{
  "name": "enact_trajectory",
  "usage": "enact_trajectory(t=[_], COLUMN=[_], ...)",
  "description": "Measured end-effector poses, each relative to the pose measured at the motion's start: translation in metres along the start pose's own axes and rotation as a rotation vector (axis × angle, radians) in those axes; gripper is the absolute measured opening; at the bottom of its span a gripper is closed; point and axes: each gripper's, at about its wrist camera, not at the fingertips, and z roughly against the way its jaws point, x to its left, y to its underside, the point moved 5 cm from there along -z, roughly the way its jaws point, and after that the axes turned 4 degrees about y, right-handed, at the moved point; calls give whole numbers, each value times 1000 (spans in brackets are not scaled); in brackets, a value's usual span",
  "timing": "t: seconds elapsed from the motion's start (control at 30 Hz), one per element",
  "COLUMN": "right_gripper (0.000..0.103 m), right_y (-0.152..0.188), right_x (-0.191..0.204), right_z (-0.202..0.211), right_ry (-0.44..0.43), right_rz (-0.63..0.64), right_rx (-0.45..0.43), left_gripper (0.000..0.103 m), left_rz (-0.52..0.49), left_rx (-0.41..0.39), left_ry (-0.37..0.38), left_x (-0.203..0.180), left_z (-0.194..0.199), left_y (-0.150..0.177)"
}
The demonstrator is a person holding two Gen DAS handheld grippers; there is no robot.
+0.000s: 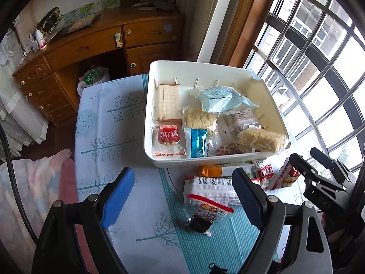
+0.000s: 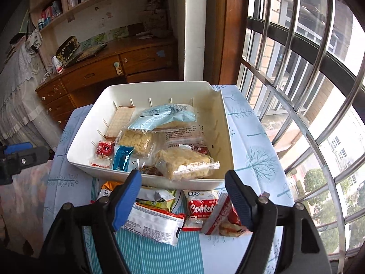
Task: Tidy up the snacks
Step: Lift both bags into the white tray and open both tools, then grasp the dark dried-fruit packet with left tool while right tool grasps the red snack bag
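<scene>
Right wrist view: right gripper (image 2: 182,199) and left gripper (image 1: 182,196) both hang released over loose snacks at the 6 o'clock wall of the white bin (image 2: 224,137). Overlapping wrappers risk a double pick. About five packets outside, roughly nine inside.

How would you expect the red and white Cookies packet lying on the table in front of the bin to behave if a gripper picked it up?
The Cookies packet is probably light: a small sealed film pouch. Its glossy wrapper looks slippery and may crinkle under the pads. The biscuits inside could crack if squeezed hard.
</scene>
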Motion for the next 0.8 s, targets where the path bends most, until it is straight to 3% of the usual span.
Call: enact_trajectory(t=[0.43, 0.7, 0.8], right_gripper=[78, 78, 85], right_y=[49, 78, 88], right_x=[-49, -71, -77], right_z=[-4, -17, -26], right_ry=[-33, -37, -51], right_rz=[-250, -315, -351], right_rx=[127, 198, 228], left_gripper=[87, 87, 87], left_rz=[-48, -69, -74], left_rx=[145, 265, 306], left_ry=[-7, -18, -32], left_x=[-17, -28, -29], left_z=[-31, -67, -81], left_y=[51, 89, 102])
